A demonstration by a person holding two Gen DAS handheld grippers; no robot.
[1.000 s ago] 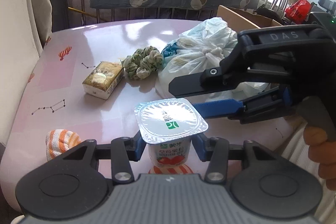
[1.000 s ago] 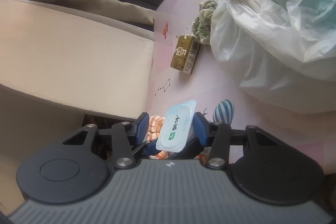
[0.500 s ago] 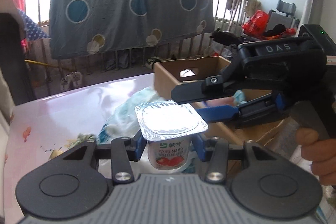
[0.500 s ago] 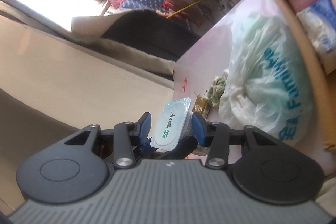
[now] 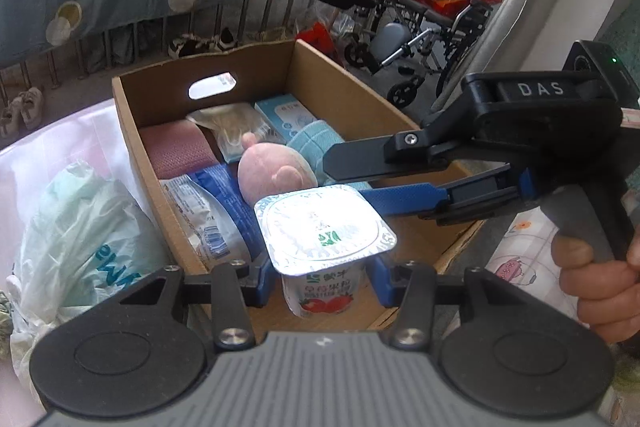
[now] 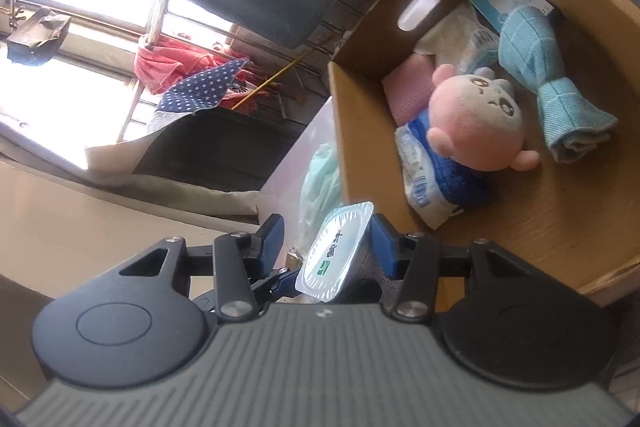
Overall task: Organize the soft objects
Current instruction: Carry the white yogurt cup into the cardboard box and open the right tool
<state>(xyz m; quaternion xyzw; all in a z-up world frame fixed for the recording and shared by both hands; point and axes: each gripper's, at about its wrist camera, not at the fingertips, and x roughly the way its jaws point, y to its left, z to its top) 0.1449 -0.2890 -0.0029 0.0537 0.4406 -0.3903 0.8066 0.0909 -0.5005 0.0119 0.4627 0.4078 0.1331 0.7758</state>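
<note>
A strawberry yogurt cup (image 5: 324,235) with a foil lid hangs in the air over the near end of a cardboard box (image 5: 132,131). My left gripper (image 5: 320,283) is shut on the cup's body, a blue pad on each side. My right gripper (image 5: 344,177) reaches in from the right, and its jaws are opening. In the right wrist view the cup (image 6: 336,251) lies tilted between the right gripper's (image 6: 326,235) fingers, with the left pad standing off the lid. The box (image 6: 360,147) holds a pink plush doll (image 5: 272,171), a light blue towel (image 5: 316,139) and a pink cloth (image 5: 176,147).
A blue and white packet (image 5: 208,211) and a tissue box (image 5: 284,111) also lie in the box. A white plastic bag (image 5: 80,227) sits on the pink table (image 5: 40,147) left of the box. A hand (image 5: 600,275) holds the right gripper. Wheelchairs (image 5: 440,7) stand behind.
Both grippers have carried the yogurt cup up off the table and across to the right, past the plastic bag, so it now hangs over the cardboard box.
</note>
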